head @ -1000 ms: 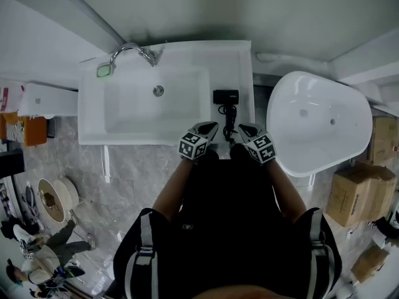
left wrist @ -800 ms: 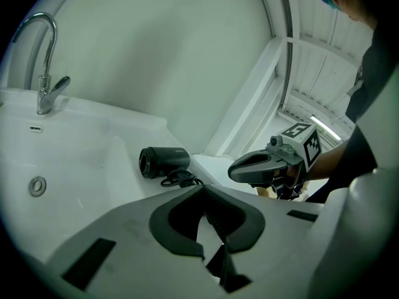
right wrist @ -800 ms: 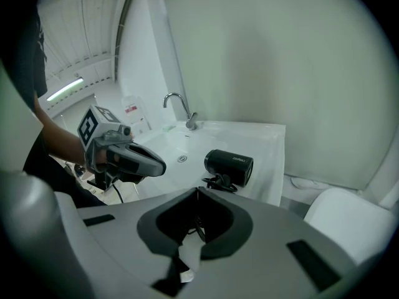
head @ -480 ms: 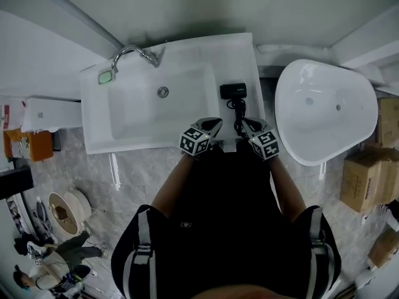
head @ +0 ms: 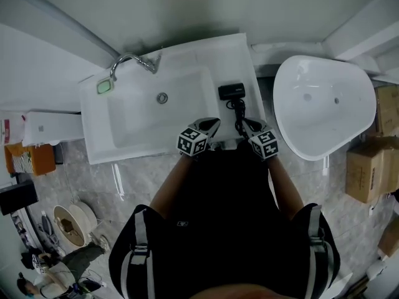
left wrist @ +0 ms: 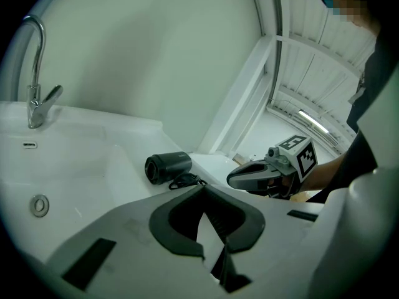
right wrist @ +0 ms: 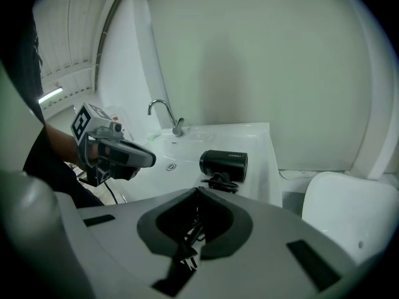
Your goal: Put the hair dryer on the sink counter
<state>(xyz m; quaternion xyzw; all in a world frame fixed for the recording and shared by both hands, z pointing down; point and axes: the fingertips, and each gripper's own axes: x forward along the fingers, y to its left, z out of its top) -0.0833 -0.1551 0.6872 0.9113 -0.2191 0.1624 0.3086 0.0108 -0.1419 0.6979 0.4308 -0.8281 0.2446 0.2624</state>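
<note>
A black hair dryer [head: 231,91] [left wrist: 168,167] [right wrist: 223,164] lies on its side on the white sink counter [head: 243,58], right of the basin. Its cord [head: 238,114] trails toward the counter's front edge. My left gripper [head: 212,124] [left wrist: 204,192] hovers shut and empty over the front edge, a little left of the cord. To the cord's right my right gripper [head: 244,125] [right wrist: 198,193] is level with it, jaws together. A strand of cord shows through the gap behind its jaw tips; I cannot tell if it is pinched. Both grippers are short of the dryer.
The basin [head: 156,108] with its chrome faucet [head: 132,61] fills the counter's left part; a green soap dish [head: 103,86] sits at the back left. A white tub [head: 324,108] stands right of the counter. Cardboard boxes [head: 368,167] stand on the floor at the right.
Only the head view has shifted a little. The dryer and both grippers keep their places relative to the counter.
</note>
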